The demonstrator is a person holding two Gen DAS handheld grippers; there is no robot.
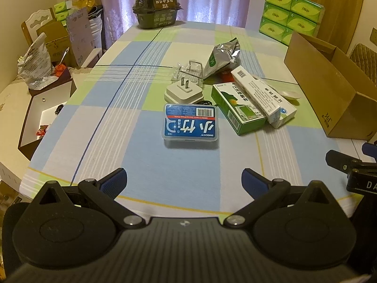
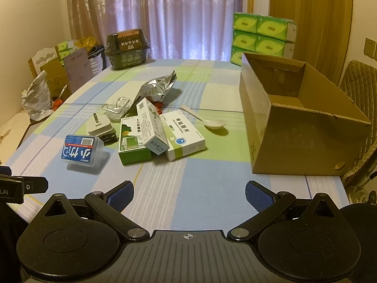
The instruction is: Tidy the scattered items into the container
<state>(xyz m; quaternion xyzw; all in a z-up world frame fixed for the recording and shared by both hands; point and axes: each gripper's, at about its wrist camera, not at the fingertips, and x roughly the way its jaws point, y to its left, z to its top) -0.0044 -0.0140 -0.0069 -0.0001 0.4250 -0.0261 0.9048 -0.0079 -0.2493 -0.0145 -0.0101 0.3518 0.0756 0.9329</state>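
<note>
A blue-labelled clear floss box (image 1: 190,123) (image 2: 81,151) lies straight ahead of my left gripper (image 1: 184,181), which is open and empty. Behind it sit a white plug adapter (image 1: 183,92) (image 2: 99,125), a green medicine box (image 1: 236,108) (image 2: 133,139), two white medicine boxes (image 1: 264,96) (image 2: 185,135), a silver foil bag (image 1: 222,57) (image 2: 157,87), a clear plastic piece (image 1: 188,69) (image 2: 116,107) and a white spoon (image 2: 207,120). The open cardboard box (image 1: 327,82) (image 2: 301,127) stands at the right. My right gripper (image 2: 189,197) is open and empty, near the table's front edge.
The table (image 1: 132,108) (image 2: 207,188) has a checked cloth. A dark food container (image 1: 156,6) (image 2: 127,48) stands at its far end. Green tissue packs (image 1: 291,14) (image 2: 261,35) are stacked at the back right. Cluttered boxes and a bag (image 1: 36,63) sit off the left edge.
</note>
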